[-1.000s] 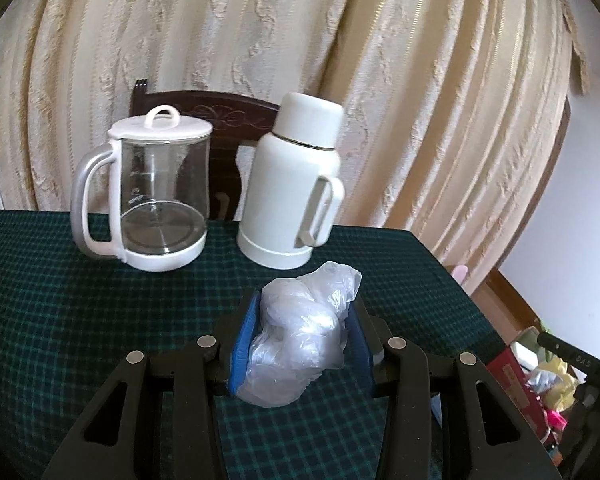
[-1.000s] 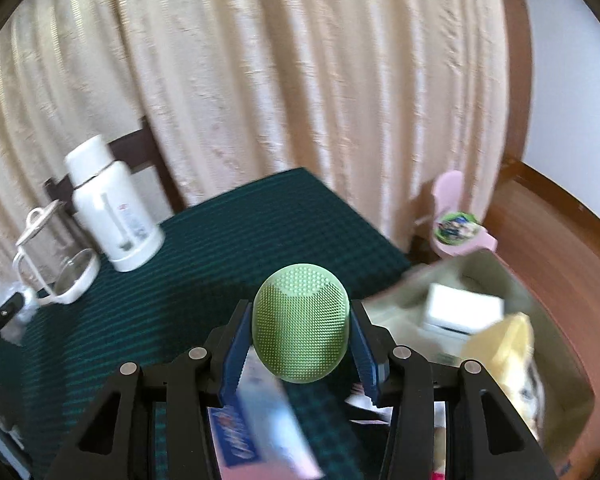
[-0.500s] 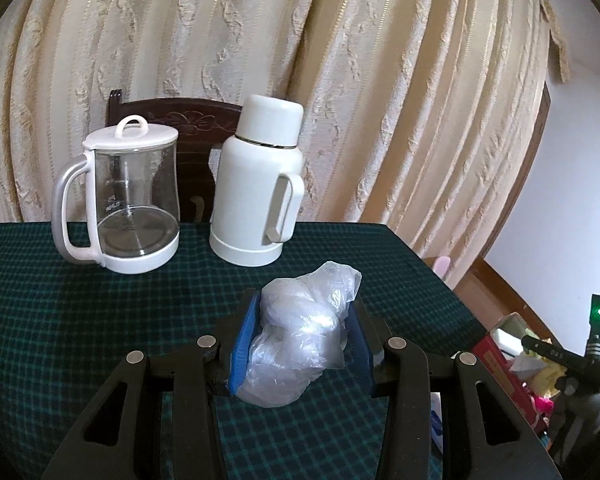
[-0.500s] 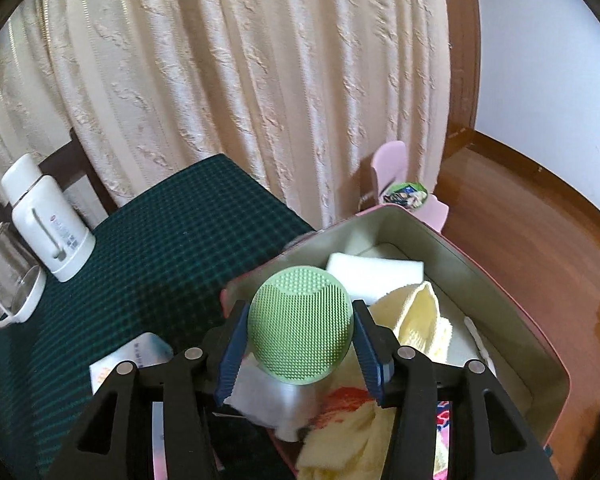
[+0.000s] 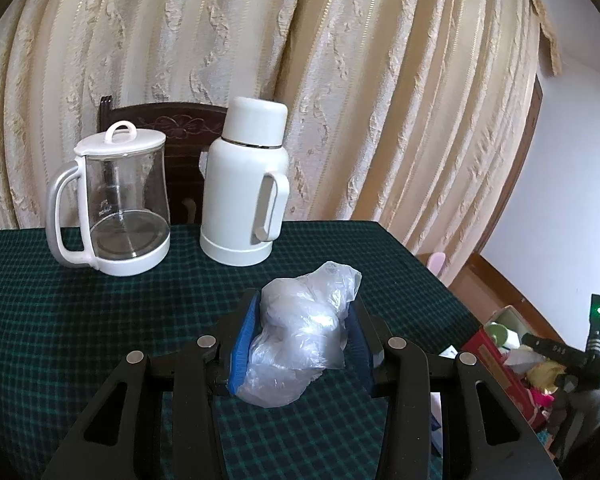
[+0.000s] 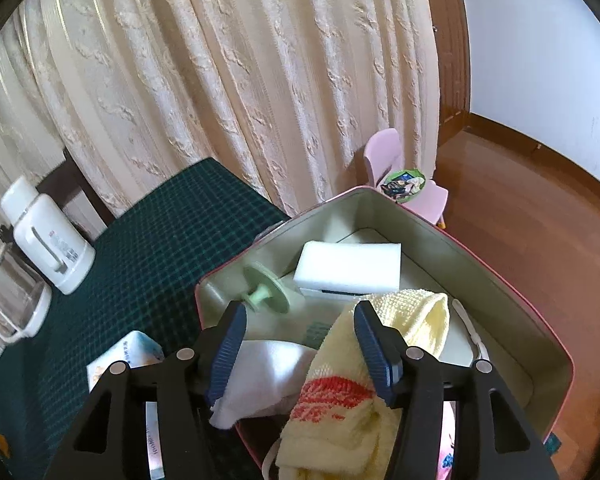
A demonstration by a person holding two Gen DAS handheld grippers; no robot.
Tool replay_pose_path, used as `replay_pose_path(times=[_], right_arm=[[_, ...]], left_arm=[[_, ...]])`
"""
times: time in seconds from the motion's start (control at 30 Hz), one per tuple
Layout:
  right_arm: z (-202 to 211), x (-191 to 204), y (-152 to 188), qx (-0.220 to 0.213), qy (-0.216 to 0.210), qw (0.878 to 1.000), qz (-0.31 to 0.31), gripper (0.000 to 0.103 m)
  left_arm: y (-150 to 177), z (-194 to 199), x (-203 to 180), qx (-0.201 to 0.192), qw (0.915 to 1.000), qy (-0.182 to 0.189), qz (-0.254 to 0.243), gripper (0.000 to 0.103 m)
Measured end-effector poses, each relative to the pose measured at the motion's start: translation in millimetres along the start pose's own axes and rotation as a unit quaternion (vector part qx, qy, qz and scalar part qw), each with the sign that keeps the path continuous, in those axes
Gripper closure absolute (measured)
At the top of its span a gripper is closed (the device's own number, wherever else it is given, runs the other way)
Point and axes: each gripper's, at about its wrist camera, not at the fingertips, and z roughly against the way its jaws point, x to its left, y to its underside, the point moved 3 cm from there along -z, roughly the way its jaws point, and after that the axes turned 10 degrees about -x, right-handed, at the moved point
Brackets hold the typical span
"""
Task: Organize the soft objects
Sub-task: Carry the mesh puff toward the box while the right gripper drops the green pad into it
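The round green silicone scrubber [image 6: 269,289] lies tipped on its side inside the open grey-lined tin box [image 6: 512,288], beside the white sponge block [image 6: 348,266]. Above the box, the right gripper [image 6: 298,344] is opening its fingers, nothing between them; best lift straight up, clear of the yellow towel [image 6: 364,380]. The left gripper [image 5: 298,340] waits over the green-checked bench [image 5: 80,312] beside the box, fingers clenched on a crumpled clear plastic bag [image 5: 300,332], likely next in.

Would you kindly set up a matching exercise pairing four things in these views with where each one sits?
Things:
1. plastic bag
2. green scrubber
3. white flask
4. yellow towel

Places:
A. standing on the tablecloth
B. draped over the bin's near rim
C. between the left gripper's pads
D. lying inside the bin

Pairs: 1-C, 2-D, 3-A, 4-B
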Motion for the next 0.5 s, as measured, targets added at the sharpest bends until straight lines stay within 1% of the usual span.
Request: replay_pose_path(times=[0.17,0.27,0.37,0.43,0.5], right_arm=[[23,-2,-6,-0.029,-0.017,0.999,-0.006,0.041],[43,-3,-10,-0.058,-0.029,0.998,-0.007,0.039],[62,-9,-10,-0.086,-0.03,0.996,0.0,0.036],[69,-13,-6,-0.09,-0.033,0.995,0.003,0.036],[67,-18,0,-0.08,-0.03,0.996,0.01,0.036]], left_arm=[[1,1,-9,-0.001,0.9999,0.008,-0.01,0.06],[3,1,-15,0.002,0.9997,0.018,-0.014,0.06],[5,2,-23,0.004,0.9995,0.025,-0.02,0.06],[9,1,-28,0.008,0.9993,0.028,-0.024,0.06],[13,0,-34,0.014,0.999,0.03,-0.031,0.06]])
